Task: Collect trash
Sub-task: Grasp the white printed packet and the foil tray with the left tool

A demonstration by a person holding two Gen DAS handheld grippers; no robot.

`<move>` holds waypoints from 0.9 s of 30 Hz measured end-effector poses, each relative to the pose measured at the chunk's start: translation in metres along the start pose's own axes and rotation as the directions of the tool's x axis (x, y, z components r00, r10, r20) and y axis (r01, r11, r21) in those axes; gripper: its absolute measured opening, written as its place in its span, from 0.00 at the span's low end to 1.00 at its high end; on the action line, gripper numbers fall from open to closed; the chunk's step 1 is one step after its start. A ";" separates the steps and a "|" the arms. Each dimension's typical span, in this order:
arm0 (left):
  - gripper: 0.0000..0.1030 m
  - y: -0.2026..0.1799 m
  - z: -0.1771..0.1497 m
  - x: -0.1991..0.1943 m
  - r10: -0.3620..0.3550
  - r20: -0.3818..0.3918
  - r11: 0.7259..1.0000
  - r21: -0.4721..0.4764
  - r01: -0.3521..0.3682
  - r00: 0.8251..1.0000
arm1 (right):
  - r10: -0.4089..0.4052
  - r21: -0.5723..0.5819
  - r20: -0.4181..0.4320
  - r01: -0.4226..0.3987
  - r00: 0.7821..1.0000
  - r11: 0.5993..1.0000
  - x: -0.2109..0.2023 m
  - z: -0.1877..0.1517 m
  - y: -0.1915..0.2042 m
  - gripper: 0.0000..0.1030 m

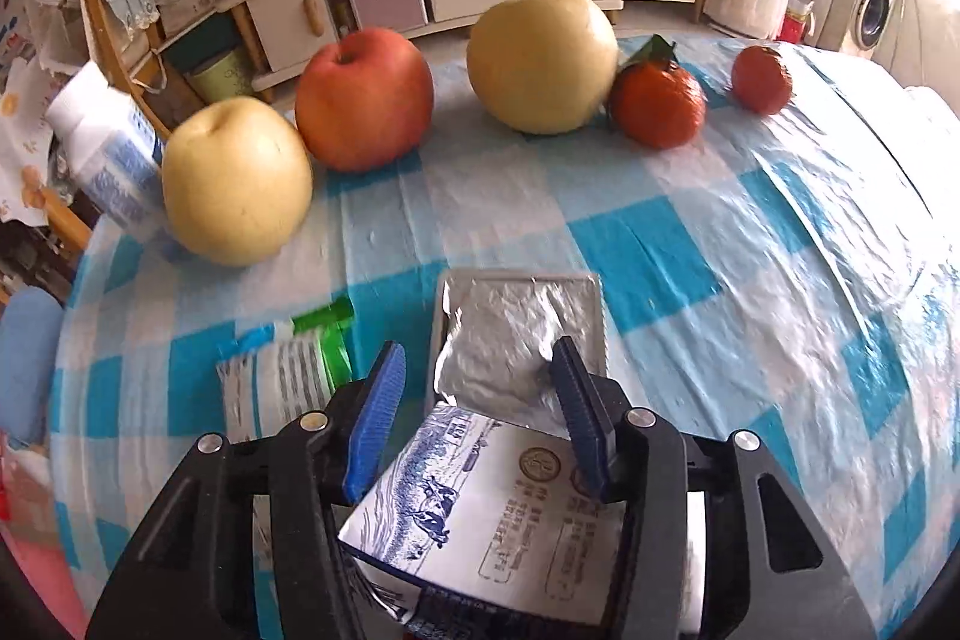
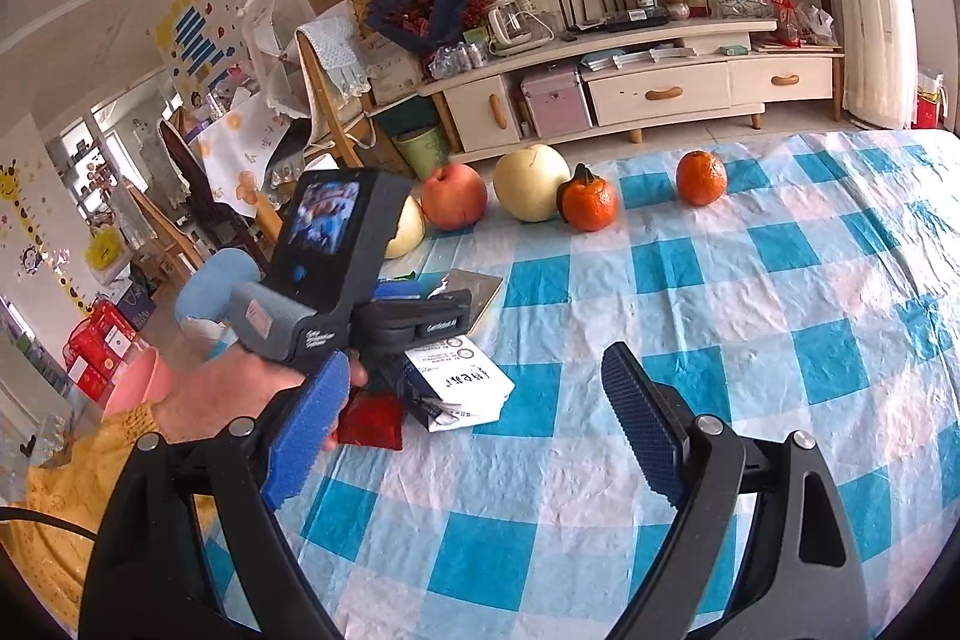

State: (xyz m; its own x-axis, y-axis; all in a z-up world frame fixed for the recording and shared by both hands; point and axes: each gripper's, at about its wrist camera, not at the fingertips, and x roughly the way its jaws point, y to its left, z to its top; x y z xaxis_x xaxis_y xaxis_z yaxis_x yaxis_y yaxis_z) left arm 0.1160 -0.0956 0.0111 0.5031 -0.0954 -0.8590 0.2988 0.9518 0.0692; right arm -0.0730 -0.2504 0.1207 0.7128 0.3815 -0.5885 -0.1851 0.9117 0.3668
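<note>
One carton [image 1: 510,508] sits dead between your left gripper [image 1: 480,370] pads, half-open, no squeeze visible, long axis along fingers, near table [image 1: 690,232] left edge. Right gripper [image 2: 474,424] wide open, empty, farther off.

Flattened milk carton [image 1: 498,508], white with blue print, top torn open exposing silver foil lining, lying on the checked tabletop [image 1: 690,232]. Green-and-white wrapper [image 1: 288,376] lies flat just beside it. Red packet [image 2: 369,421] adjacent.
</note>
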 end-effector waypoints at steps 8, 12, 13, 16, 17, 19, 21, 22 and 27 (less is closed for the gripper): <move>0.50 -0.006 -0.045 -0.026 -0.143 -0.019 0.989 0.028 0.143 0.990 | 0.001 0.025 -0.002 -0.001 1.000 1.000 0.001 0.001 -0.006 0.84; 0.74 -0.019 -0.044 -0.025 -0.140 -0.036 0.983 0.112 0.143 0.990 | -0.001 0.018 -0.013 0.001 1.000 1.000 0.004 0.002 -0.005 0.84; 0.79 -0.022 -0.042 -0.023 -0.122 -0.039 0.982 0.138 0.126 0.992 | 0.001 0.020 -0.018 0.000 1.000 1.000 0.005 0.002 -0.006 0.84; 0.79 -0.025 -0.030 -0.018 -0.102 -0.029 0.978 0.181 0.105 0.994 | 0.016 0.029 -0.038 -0.015 0.999 0.999 0.009 0.002 -0.008 0.84; 0.79 -0.024 -0.027 -0.017 -0.103 -0.032 0.978 0.177 0.107 0.994 | 0.025 0.029 -0.047 -0.024 0.999 0.999 0.010 0.001 -0.007 0.84; 0.71 -0.024 -0.024 -0.015 -0.130 -0.038 0.977 0.165 0.134 0.991 | 0.042 0.021 -0.061 -0.041 0.997 0.999 0.013 -0.001 -0.005 0.84; 0.61 -0.026 -0.025 -0.015 -0.170 -0.044 0.972 0.157 0.175 0.985 | 0.057 0.009 -0.089 -0.057 0.994 0.998 0.017 -0.003 -0.002 0.84; 0.54 -0.027 -0.026 -0.015 -0.185 -0.044 0.970 0.153 0.189 0.982 | 0.066 0.004 -0.108 -0.065 0.992 0.998 0.021 -0.005 -0.001 0.84; 0.47 -0.023 -0.028 -0.017 -0.192 -0.014 0.975 0.112 0.192 0.981 | 0.078 -0.015 -0.188 -0.082 0.979 0.997 0.033 -0.013 0.005 0.85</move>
State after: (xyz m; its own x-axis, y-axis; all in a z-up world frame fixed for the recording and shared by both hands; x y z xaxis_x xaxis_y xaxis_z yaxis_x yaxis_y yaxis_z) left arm 0.0775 -0.1073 0.0099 0.4248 -0.2722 -0.8634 0.4788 0.8770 -0.0410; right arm -0.0597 -0.2309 0.0936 0.5563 0.4730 -0.6832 -0.2527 0.8795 0.4032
